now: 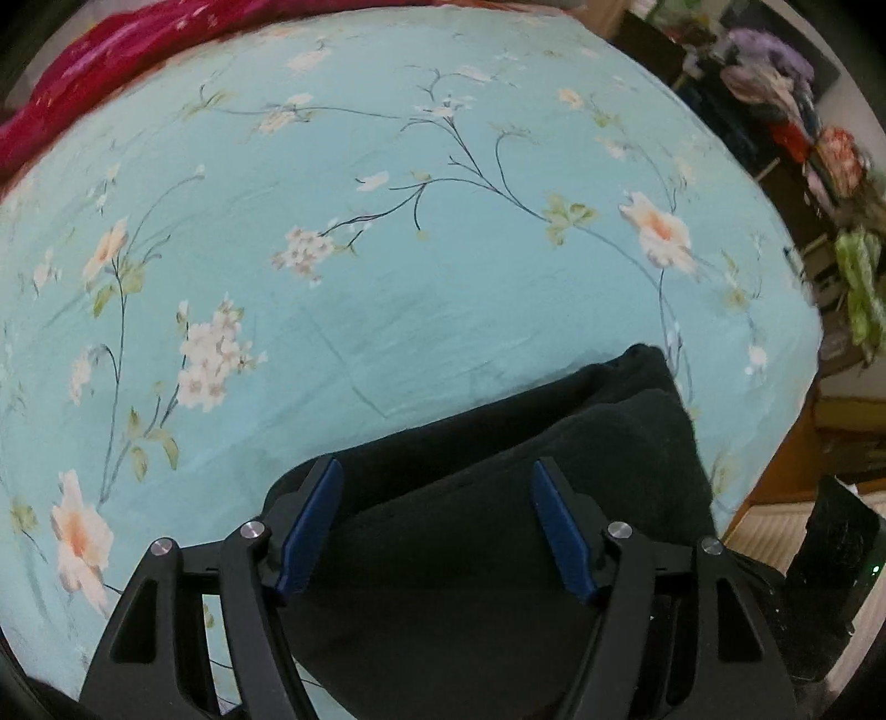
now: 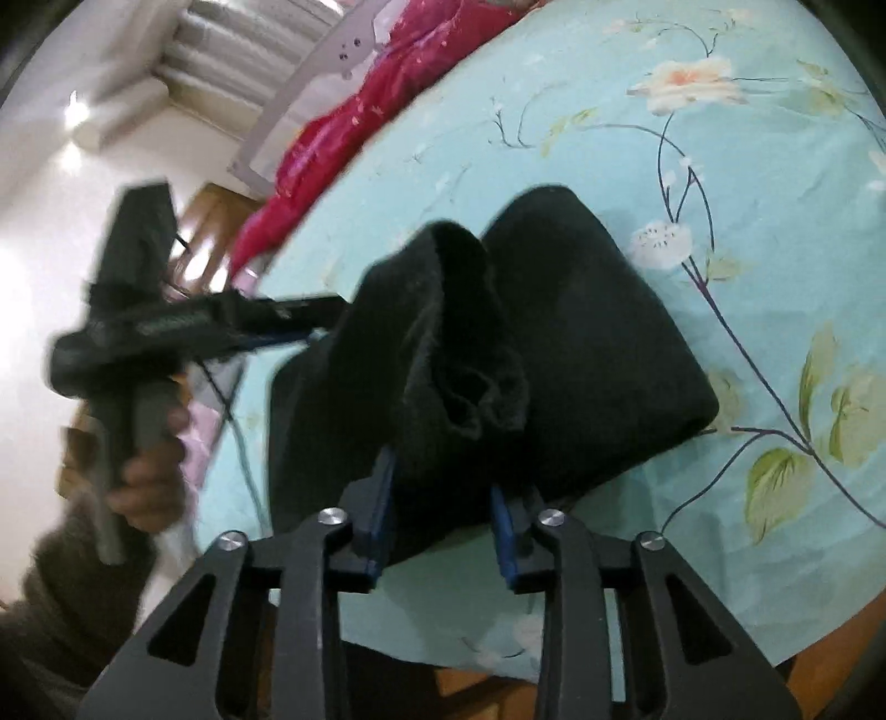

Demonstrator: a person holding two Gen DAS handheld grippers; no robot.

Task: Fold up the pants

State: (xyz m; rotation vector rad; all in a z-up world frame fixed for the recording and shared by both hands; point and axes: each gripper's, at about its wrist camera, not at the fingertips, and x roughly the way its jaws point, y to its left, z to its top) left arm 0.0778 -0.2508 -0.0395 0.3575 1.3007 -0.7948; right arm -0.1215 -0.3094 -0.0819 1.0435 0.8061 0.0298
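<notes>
Right gripper is clamped on a bunched fold of the black pants near the bed's front edge; left gripper hovers apart above them. That thick bunch could slip free and unfold.

Floral sheet, red blanket

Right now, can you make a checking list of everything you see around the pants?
Surface: bed with a light blue flowered sheet.
Job's things: black pants, partly folded, one bunched end lifted.
Clutter: red blanket along the far edge.
Grippers: right gripper has a bunched fold of pants between its pads; left gripper open over the pants.
Cables: thin dark cable hanging below the left gripper.
Surroundings: piled clothes beside the bed; radiator by the wall; a person's hand.
</notes>
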